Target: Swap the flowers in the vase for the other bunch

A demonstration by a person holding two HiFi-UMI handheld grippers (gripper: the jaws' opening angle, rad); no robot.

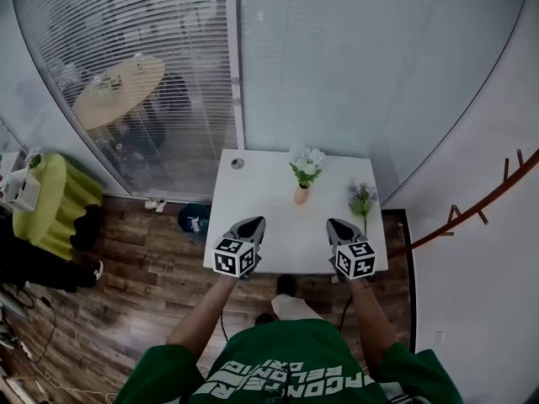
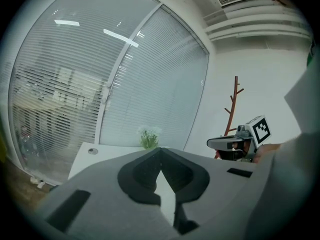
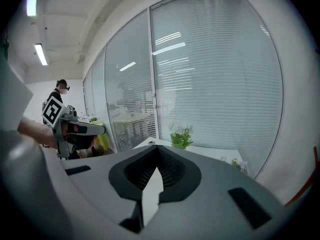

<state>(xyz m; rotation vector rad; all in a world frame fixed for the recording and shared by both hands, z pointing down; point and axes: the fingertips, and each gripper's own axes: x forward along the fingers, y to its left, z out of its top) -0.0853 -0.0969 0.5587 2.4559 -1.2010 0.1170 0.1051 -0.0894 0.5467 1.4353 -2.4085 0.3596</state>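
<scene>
Left gripper (image 1: 254,222): mine; jaws closed tip to tip with nothing between them, above the near edge of the table (image 1: 253,183), well apart from the flowers.
White bunch (image 1: 306,163): stands upright in the vase. I judge it light, with soft heads that crush easily, so I would pinch the stems just above the rim.
Vase (image 1: 301,195): small and narrow, near the table's middle. It is probably light, easily tipped and breakable, and worth steadying as the stems come out.
Purple bunch (image 1: 362,199): lies on the table right of the vase, apart from it. It looks thin and floppy; grip low on the stem.
Right gripper (image 1: 335,224): mine; jaws shut, empty.
</scene>
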